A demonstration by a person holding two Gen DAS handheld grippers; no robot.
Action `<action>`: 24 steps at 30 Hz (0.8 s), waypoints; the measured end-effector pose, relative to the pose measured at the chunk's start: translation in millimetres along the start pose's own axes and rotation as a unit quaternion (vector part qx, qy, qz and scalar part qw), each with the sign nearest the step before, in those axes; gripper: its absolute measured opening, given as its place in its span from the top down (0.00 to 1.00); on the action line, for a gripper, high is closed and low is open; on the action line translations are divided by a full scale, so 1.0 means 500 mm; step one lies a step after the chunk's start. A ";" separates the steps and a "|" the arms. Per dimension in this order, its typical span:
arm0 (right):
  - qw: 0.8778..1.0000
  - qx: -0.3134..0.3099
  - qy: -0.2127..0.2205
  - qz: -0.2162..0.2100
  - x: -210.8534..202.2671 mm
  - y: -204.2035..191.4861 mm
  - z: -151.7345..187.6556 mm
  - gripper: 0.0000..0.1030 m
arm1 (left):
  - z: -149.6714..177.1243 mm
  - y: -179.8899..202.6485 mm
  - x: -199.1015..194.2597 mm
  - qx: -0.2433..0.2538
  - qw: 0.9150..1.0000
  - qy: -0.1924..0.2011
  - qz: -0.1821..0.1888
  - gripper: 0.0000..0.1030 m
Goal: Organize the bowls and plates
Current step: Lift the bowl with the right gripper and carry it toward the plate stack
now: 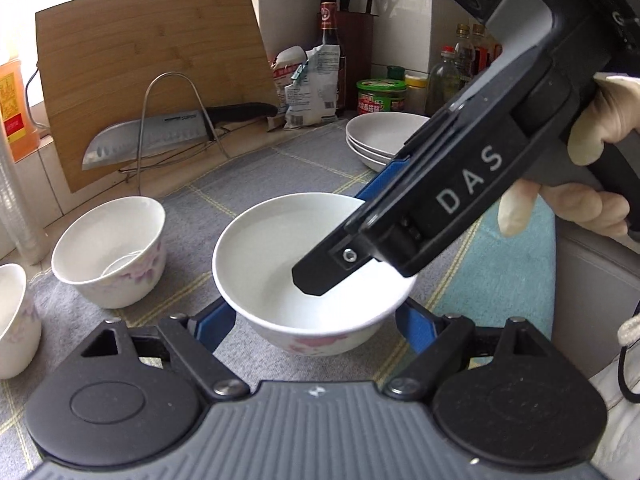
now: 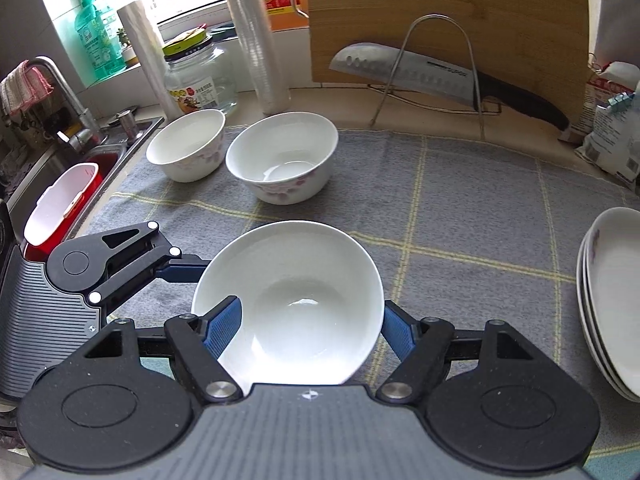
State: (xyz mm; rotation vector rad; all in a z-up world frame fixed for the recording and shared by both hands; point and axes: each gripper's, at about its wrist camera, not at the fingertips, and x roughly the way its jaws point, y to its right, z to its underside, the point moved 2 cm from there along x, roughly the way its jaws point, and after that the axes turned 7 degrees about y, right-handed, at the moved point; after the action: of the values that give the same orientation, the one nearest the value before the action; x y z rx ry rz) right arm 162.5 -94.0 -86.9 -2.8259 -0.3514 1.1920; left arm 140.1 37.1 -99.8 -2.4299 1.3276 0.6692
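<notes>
A white bowl [image 1: 276, 248] [image 2: 304, 280] with pink flowers is gripped across its lower body by my left gripper [image 1: 314, 316], a blue finger on each side. My right gripper [image 2: 310, 328] [image 1: 344, 240] reaches over it from the right. One of its fingers is inside the bowl and the other is outside the rim, and they are not pinching the wall. In the right wrist view only one left finger [image 2: 180, 271] shows at the bowl's left side. Two more flowered bowls [image 2: 282, 160] [image 2: 186, 148] stand on the grey mat [image 2: 460, 200]. At the right is a stack of white plates [image 2: 612, 300] [image 1: 384, 136].
A bamboo cutting board [image 1: 152, 64] leans at the back behind a wire rack holding a large knife [image 1: 160, 132]. Bags, jars and bottles [image 1: 380, 96] crowd the back right corner. A sink [image 2: 60, 160] and a red-and-white container [image 2: 60, 208] lie left of the mat.
</notes>
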 end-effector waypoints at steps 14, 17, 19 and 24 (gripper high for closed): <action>0.999 0.024 0.016 0.034 0.009 0.092 0.003 0.22 | -0.035 0.013 0.088 0.002 1.000 0.008 0.019 0.16; 0.999 0.031 0.017 0.035 0.016 0.104 -0.001 0.22 | -0.036 0.012 0.098 0.004 1.000 0.006 0.017 0.16; 0.999 0.033 0.018 0.033 0.021 0.110 -0.002 0.22 | -0.033 0.010 0.103 0.002 1.000 0.004 0.016 0.16; 0.999 0.030 0.016 0.033 0.031 0.110 -0.001 0.22 | -0.029 0.006 0.111 0.002 1.000 -0.003 0.015 0.16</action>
State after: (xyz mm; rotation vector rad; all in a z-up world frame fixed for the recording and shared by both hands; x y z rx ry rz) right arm 183.6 -143.9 -104.7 -2.8225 -0.2195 1.1458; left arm 167.2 -10.8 -117.0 -2.4075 1.3637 0.6799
